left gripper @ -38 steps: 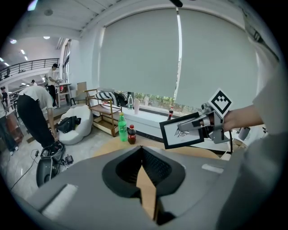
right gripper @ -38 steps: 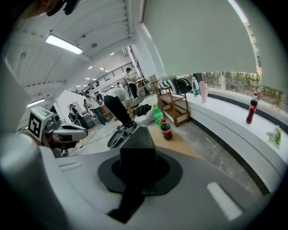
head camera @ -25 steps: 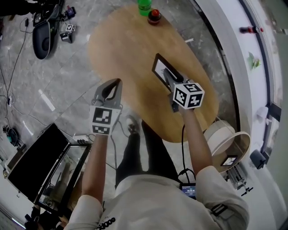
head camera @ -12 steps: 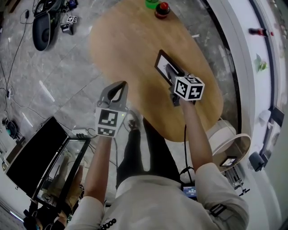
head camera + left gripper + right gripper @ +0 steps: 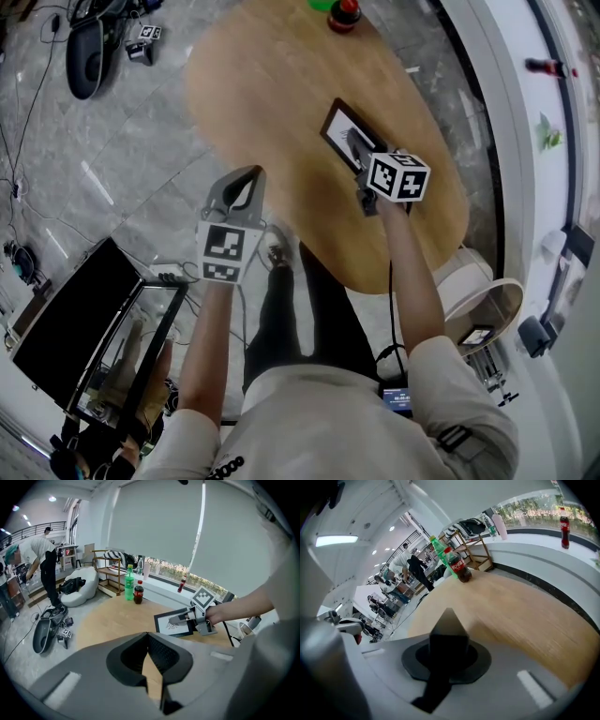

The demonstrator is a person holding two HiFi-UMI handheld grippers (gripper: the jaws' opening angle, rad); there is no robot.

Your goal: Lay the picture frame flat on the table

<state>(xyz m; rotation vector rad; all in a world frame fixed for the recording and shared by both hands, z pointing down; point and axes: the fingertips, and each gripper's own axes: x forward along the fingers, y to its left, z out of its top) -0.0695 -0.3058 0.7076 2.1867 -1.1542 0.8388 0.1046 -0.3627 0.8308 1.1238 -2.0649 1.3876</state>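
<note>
left gripper (image 5: 248,172): held over the floor just off the near edge of the table, jaws together at the tips, nothing between them.
right gripper (image 5: 360,157): out over the table, on the near end of the picture frame; its jaws are opening, with the frame's black edge (image 5: 449,637) between them and the pads pressing on it.
picture frame (image 5: 338,129): black border, white sheet with a dark drawing, picture side up, low on the right-hand half of the table; i cannot tell whether it lies fully flat.
table (image 5: 253,89): oval wooden top, bare apart from the frame and two bottles at the far end.
green bottle (image 5: 129,581): upright at the far end, cap on; its fill level is not clear.
cola bottle (image 5: 138,591): upright just beside the green bottle, red cap on, dark drink filling most of it.
second cola bottle (image 5: 565,521): upright on the white ledge beyond the table, dark drink inside, well apart from the other two.
far side: a wooden shelf rack (image 5: 108,571) by the ledge and a person (image 5: 40,557) bending over a bench.
</note>
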